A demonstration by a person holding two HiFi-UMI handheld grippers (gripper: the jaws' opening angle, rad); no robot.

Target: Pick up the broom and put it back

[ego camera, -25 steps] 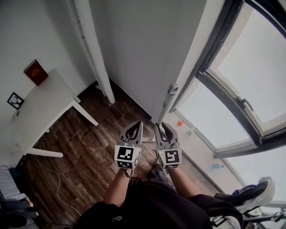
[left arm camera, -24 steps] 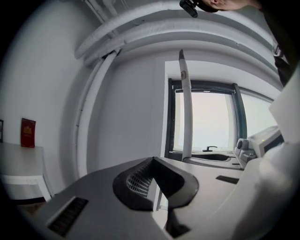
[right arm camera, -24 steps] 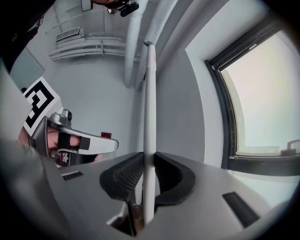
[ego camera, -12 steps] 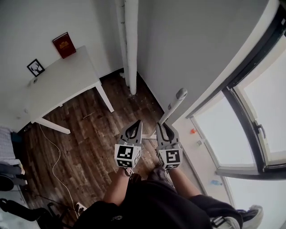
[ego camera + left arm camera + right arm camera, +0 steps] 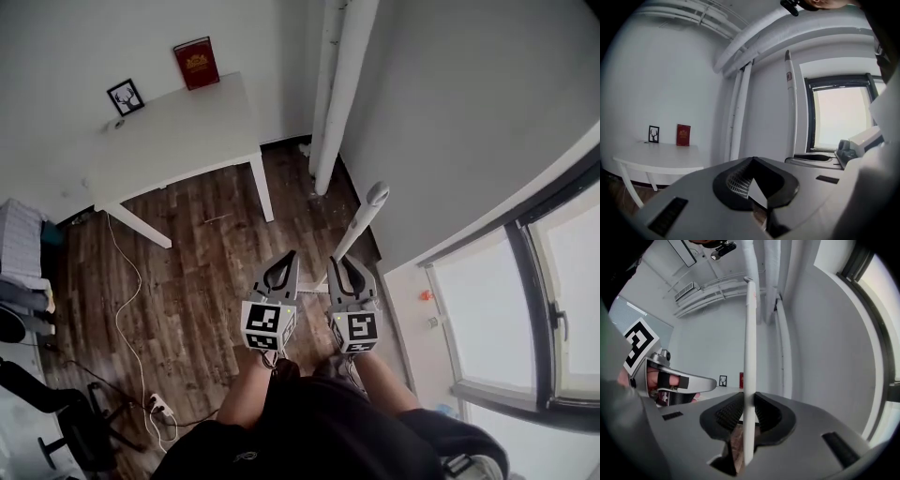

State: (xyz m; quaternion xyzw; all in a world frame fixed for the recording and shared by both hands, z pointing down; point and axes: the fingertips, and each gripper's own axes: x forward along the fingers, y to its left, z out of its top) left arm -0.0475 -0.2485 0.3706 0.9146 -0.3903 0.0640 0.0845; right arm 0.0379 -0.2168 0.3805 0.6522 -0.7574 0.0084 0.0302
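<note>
**Head view.** Near the bottom centre, two grippers point away from the person over a dark wooden floor (image 5: 202, 281). The right gripper (image 5: 337, 267) is clamped on the white broom (image 5: 361, 220). Its shaft rises up and to the right towards the grey wall and ends in a rounded cap. The bristle end is hidden below the grippers. The left gripper (image 5: 286, 264) lies just beside the right one with its jaws together and nothing between them. A white table (image 5: 178, 145) stands far left, and a white pipe (image 5: 342, 84) runs down the far corner.

**Left gripper view.** The left gripper (image 5: 751, 161) is clenched and empty. The broom (image 5: 791, 108) stands upright to its right, in front of the window (image 5: 839, 117).

**Right gripper view.** The right gripper (image 5: 749, 399) grasps the broom (image 5: 750, 333), with the ribbed pads pressing on both sides of the shaft. A long stretch of shaft stands above the grip.

**Handling (judgement).** The shaft looks stiff, light and smooth, so it may twist or slide in the pads. The long free length will swing like a lever. A hold nearer mid-shaft, or the empty left gripper added further along, should steady it.
</note>
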